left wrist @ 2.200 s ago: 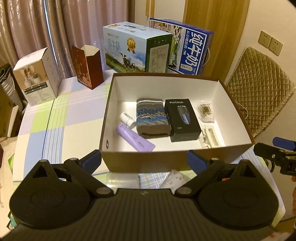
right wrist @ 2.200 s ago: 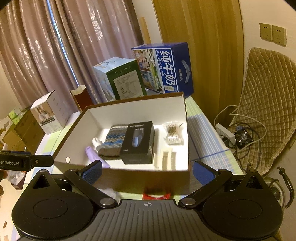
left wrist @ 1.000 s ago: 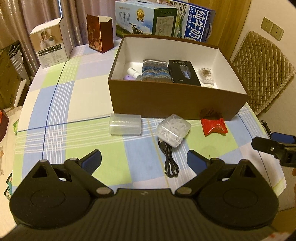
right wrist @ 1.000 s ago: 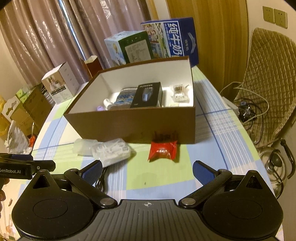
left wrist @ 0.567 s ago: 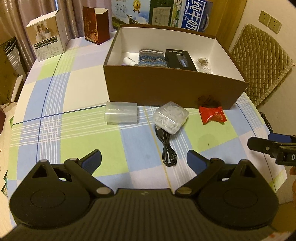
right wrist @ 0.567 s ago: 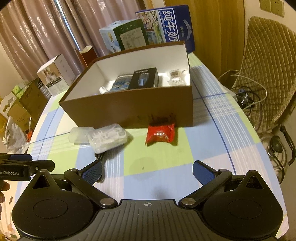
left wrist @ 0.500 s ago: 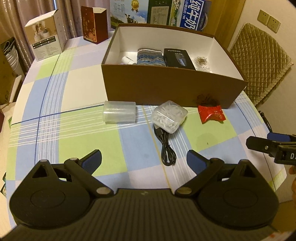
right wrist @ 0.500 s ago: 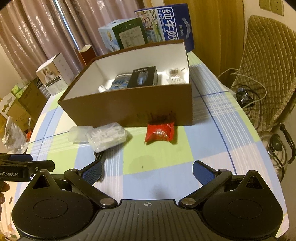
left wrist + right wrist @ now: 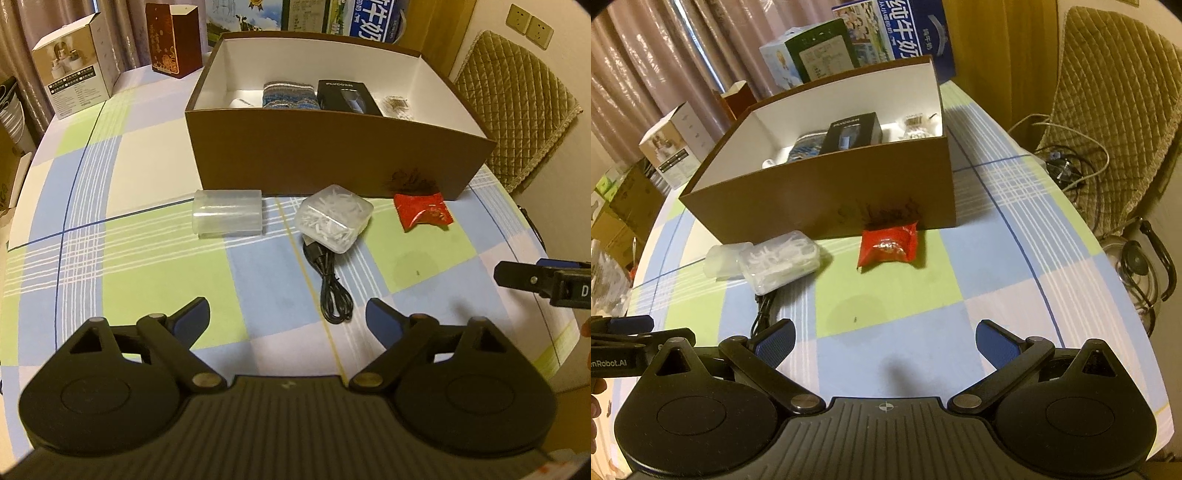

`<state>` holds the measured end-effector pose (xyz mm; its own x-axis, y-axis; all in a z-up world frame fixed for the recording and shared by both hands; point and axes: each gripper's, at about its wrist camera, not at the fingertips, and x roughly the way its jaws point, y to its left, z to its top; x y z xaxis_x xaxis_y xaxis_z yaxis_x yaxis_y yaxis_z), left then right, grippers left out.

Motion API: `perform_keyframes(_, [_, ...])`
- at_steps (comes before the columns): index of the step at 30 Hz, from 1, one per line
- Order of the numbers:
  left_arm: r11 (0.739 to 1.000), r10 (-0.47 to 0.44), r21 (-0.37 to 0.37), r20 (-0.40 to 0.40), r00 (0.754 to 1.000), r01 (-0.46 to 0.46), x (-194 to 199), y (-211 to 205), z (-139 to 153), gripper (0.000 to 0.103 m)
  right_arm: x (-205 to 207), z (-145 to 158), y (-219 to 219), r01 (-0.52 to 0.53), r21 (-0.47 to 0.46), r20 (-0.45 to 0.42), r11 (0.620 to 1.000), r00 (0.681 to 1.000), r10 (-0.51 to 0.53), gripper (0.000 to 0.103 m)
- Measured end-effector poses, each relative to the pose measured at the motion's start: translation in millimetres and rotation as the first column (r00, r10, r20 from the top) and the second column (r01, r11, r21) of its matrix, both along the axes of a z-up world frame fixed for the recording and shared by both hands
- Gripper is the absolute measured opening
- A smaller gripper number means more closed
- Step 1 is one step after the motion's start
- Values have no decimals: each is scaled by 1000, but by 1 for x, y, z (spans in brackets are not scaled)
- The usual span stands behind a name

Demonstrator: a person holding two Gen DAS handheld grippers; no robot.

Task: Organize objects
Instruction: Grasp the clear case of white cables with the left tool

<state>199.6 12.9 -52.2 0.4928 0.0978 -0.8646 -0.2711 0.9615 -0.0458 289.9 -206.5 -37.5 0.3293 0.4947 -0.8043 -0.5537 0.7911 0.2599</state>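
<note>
Checked cloth covers the table (image 9: 147, 258); toward its far edge stands the brown box (image 9: 332, 155). Along the box's near wall lie a clear case (image 9: 227, 218), a floss-pick tub (image 9: 332, 218), a red packet (image 9: 423, 216) and a black cable (image 9: 332, 291). Left gripper (image 9: 288, 321), jaws just narrowing, and right gripper (image 9: 884, 341) both gape wide, empty.

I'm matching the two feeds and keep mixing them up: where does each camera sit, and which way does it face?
Left wrist: on the left hand-held gripper, angled down at the cable; own open fingers show.
Right wrist: on the right hand-held gripper, angled down toward the red packet; open fingers show.
Shared: brown box, each other's gripper.
</note>
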Motion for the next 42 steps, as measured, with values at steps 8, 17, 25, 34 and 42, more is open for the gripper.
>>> perform_keyframes(8, [1000,5,-1,-10,1000,-5,4,12,-6,89,1,-4,17,-19,0,-5,1000,1000,19,101])
perform_keyframes(17, [994,-105,18,10,994,104,33,6,-11,89,19,-11,13,50,-22,1,999,999,-50,101])
perform_keyframes(25, [967,-251,46,12,968,250,80,-7,-24,89,39,-19,-5,144,-47,-6,988,990,-144,101])
perform_keyframes(34, [909,-399,106,-62,915,403,130,-23,-50,89,53,-28,-27,230,-80,-27,970,972,-233,101])
perform_keyframes(42, [886,-441,97,-124,889,453,150,-25,-69,71,60,-31,-37,278,-95,-32,956,959,-282,101])
